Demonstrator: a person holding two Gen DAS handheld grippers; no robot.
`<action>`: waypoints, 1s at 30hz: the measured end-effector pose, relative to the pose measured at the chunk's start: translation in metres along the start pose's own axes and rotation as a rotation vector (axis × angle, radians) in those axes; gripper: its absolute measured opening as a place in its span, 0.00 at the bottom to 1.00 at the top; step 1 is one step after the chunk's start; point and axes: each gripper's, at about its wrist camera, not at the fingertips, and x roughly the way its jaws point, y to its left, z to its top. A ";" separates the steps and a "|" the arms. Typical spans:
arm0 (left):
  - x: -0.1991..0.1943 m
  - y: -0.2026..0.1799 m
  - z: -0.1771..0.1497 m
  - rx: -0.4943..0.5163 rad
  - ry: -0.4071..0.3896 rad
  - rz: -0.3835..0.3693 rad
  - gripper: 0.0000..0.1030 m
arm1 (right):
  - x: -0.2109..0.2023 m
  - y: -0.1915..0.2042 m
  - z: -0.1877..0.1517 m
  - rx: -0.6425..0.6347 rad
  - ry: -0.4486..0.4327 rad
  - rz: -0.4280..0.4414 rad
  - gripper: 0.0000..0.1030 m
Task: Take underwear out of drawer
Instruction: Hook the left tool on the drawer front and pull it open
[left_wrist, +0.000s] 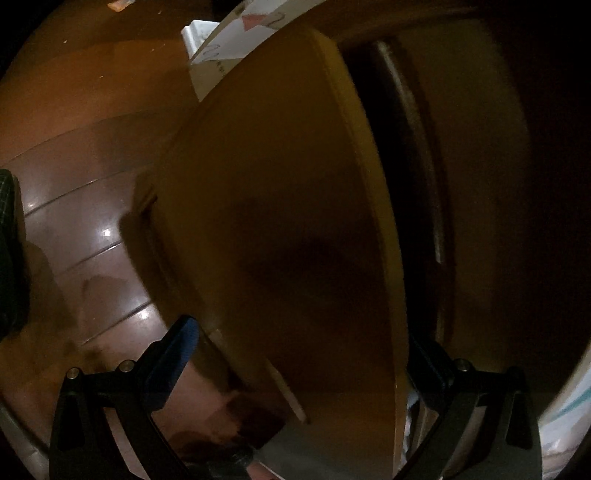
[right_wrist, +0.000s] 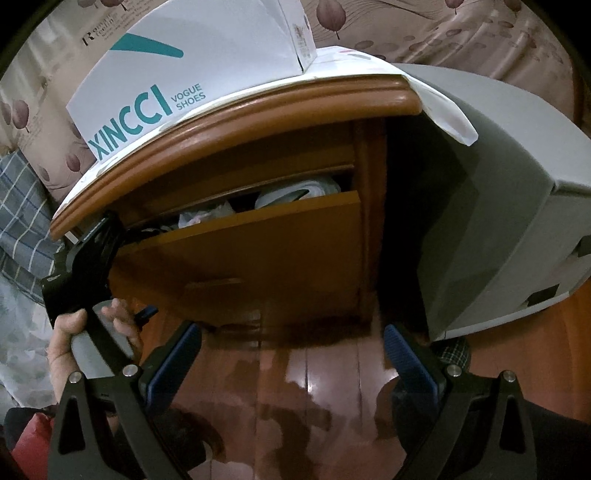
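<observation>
Our left gripper (left_wrist: 299, 354) straddles the drawer front (right_wrist: 243, 254), unclamped; underwear (right_wrist: 295, 192) lies behind its top edge; right gripper (right_wrist: 291, 354) open.

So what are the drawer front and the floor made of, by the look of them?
Drawer front: looks like wood or veneered board, matte brown, with a paler raw-looking top edge. Floor: probably glossy lacquered wood planks, reddish, showing seams and bright reflections.
</observation>
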 end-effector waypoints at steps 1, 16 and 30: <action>0.001 0.001 0.001 -0.002 -0.001 0.007 1.00 | 0.000 0.000 0.000 0.001 0.001 0.002 0.98; -0.005 0.017 -0.006 -0.058 0.018 0.003 1.00 | 0.000 -0.004 0.000 0.001 -0.025 -0.026 0.98; -0.035 0.042 -0.019 0.039 0.035 0.078 1.00 | -0.013 -0.021 0.008 0.002 -0.103 -0.077 0.98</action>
